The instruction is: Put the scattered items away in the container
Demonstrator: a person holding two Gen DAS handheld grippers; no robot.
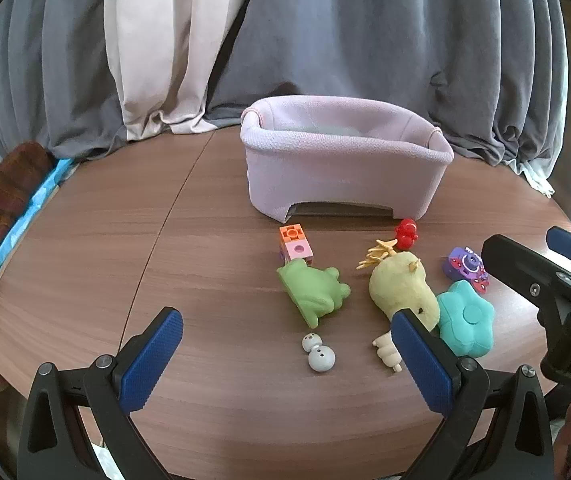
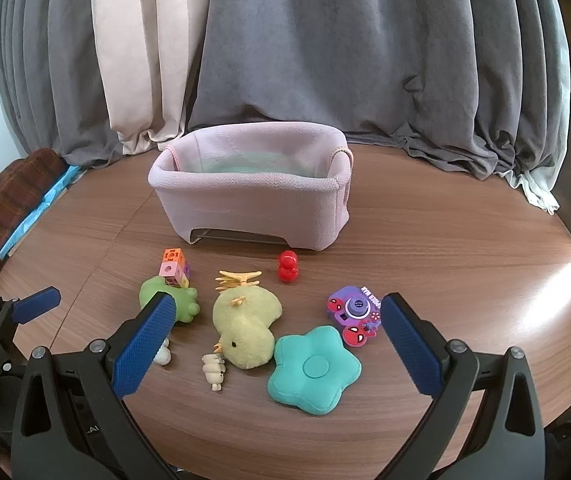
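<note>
Very start of the tidying, by the look of it: nothing picked up yet, all toys lying on the wooden table (image 2: 405,248) in front of the pink basket (image 2: 245,208), which stands further back near the curtain. From left to right in the right wrist view: left gripper (image 1: 287,348) with fingers wide apart and holding nothing, hanging low over the near table edge; then a stack of small coloured blocks (image 2: 174,268) touching the green frog (image 2: 173,300); a small white figure (image 1: 318,353) just in front of the frog; a yellow hair clip (image 2: 239,278) against the yellow plush chick (image 2: 247,330), with a small cream toy (image 2: 214,370) at its beak; a red figure (image 2: 288,266) nearest to the basket; a teal flower cushion (image 2: 313,368); a purple toy camera (image 2: 351,314). Right gripper (image 2: 275,344) also spread wide and empty, pointing over the chick and the cushion. Next move probably: lowering one gripper around a soft toy, closing gently, then lifting over the basket rim. Probably easiest to grasp first: chick or cushion; small figures likely needing finer aim.
</note>
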